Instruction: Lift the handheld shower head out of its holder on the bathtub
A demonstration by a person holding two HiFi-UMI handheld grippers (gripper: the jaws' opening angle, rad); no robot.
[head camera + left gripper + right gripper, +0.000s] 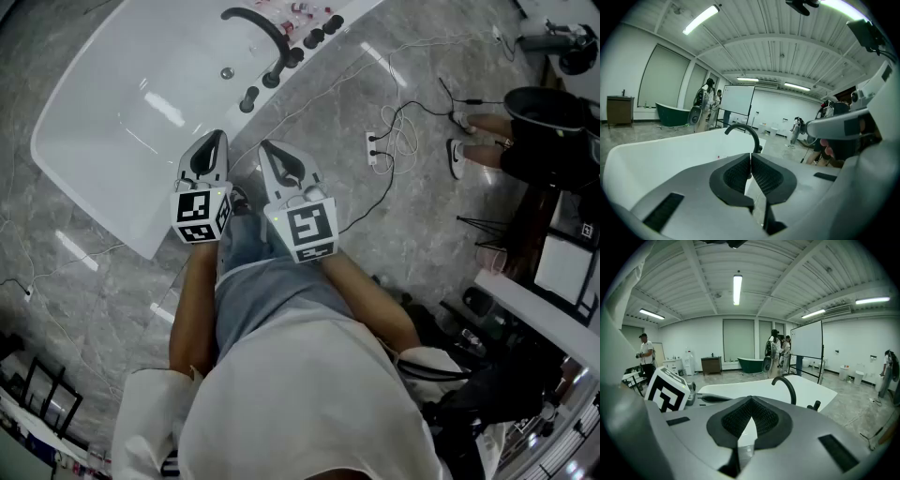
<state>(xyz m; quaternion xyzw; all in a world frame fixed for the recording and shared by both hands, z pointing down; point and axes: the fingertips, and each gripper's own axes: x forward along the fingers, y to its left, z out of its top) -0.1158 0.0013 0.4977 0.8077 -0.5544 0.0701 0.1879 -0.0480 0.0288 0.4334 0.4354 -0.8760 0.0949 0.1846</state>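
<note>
Along the bathtub point(103, 141) rim that faces the open floor, a row of black fittings point(295, 56) is set beside the curved spout point(258, 26). The handheld shower head is judged to be one piece of that row, seated in its holder. Which piece it is cannot be told from any view.

Nothing of the task is seen to be done. No fitting is touched, and the approach, the grip and the lift are all left.

The left tool point(217, 141) and the right tool point(265, 146) are held side by side near the near end of that same rim, well apart from the fittings. Both are clenched, pad against pad, with nothing between the jaws, as each gripper view shows plainly.

Only in the head view is the layout given from above: the whole row on the rim, and the power strip point(373, 150) with its loose cables on the floor. Only in the gripper views is the spout shown standing up from the rim, with the room behind it. A whiteboard point(806, 345), a green tub point(752, 364) and standing people are seen there. The marker cube point(668, 391) of the left tool is caught in the right gripper view alone.
</note>
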